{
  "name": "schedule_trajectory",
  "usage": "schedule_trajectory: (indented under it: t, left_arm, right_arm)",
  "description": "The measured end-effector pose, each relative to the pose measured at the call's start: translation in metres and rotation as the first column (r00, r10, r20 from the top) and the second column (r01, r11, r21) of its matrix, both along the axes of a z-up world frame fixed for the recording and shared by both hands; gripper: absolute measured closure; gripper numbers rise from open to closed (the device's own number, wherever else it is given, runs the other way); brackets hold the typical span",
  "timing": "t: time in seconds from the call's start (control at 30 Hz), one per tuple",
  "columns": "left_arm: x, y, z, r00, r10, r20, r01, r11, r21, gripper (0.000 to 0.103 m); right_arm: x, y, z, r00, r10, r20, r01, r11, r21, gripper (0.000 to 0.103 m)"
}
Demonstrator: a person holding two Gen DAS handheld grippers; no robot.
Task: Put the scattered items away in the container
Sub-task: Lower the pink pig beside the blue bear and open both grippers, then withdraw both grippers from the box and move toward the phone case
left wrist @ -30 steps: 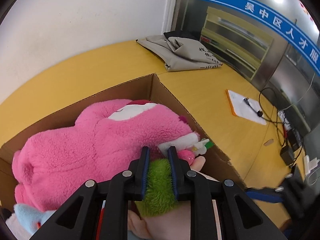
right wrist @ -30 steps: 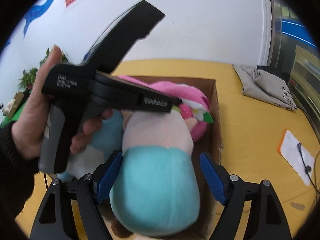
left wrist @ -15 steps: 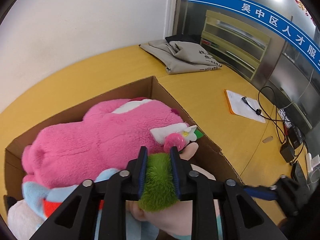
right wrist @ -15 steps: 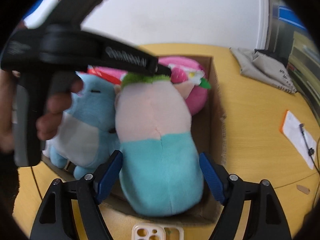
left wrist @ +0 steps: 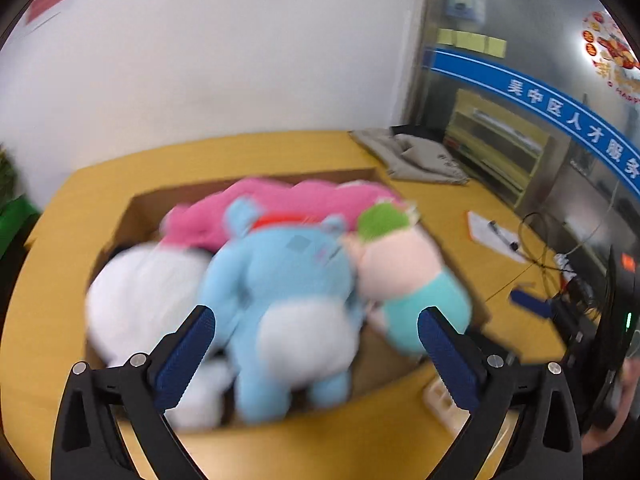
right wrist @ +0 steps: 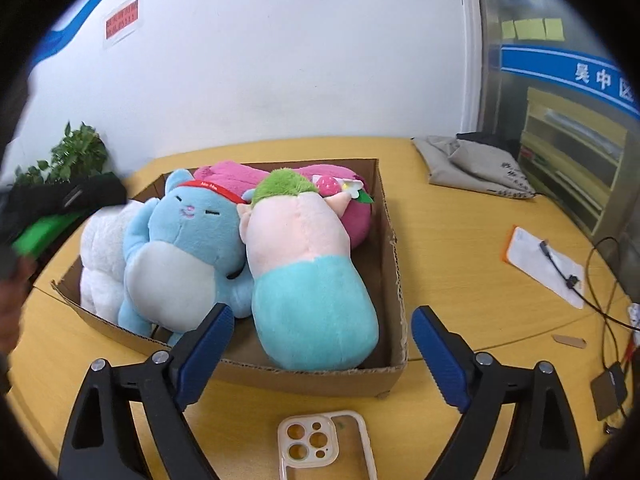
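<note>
I have both tools spread wide with nothing between the pads. My left tool [left wrist: 316,344] has just been opening — its jaws stand apart in front of the cardboard box [right wrist: 394,276], clear of the toys, though that view is smeared with blur. My right tool [right wrist: 318,344] has also just eased wider and hangs over the box's near edge, gripping nothing.

The toys all sit inside the box on the yellow desk [right wrist: 460,240]. From the right wrist view, taking the box centre as the dial: the green-haired plush [right wrist: 304,264], peach above and teal below, lies from the centre down toward 5 o'clock, its green tuft pointing to 12. The blue cat plush [right wrist: 180,248] with a red headband presses against it at 9 o'clock. A white plush [right wrist: 100,256] is squeezed beyond the cat at the box's 9 o'clock wall. The pink plush [right wrist: 248,176] lies under and behind them along 12 o'clock, a little strawberry and flower at its 1 o'clock end.

Outside the box, a clear phone case [right wrist: 326,444] lies flat on the desk at 6 o'clock, just in front of the near wall. A folded grey bag [right wrist: 472,168] rests at 2 o'clock, well apart, and a paper pad with a cable [right wrist: 544,266] lies at 3 o'clock.
</note>
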State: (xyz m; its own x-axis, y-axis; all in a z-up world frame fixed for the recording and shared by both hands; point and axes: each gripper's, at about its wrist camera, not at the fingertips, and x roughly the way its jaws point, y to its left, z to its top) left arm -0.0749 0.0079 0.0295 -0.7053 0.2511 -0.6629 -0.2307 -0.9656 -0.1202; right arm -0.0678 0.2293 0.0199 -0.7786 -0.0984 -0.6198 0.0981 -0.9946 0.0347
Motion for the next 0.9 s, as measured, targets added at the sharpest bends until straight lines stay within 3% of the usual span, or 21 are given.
schedule_trajectory:
  t: [0.3,0.9]
  left_arm:
    - [0.059,-0.037,-0.033,0.994,0.101,0.039,-0.102,0.994,0.036,0.000]
    - [0.073,-0.042,-0.037,0.991,0.133,0.030,-0.135,0.988,0.081,0.000]
  right_arm:
    - [0.017,-0.033,0.001,1.000,0.025,0.014,-0.026,0.998,0.053,0.012]
    - [0.039,-0.051,0.007,0.999,0.038,0.029,-0.041,0.994,0.105,0.012]
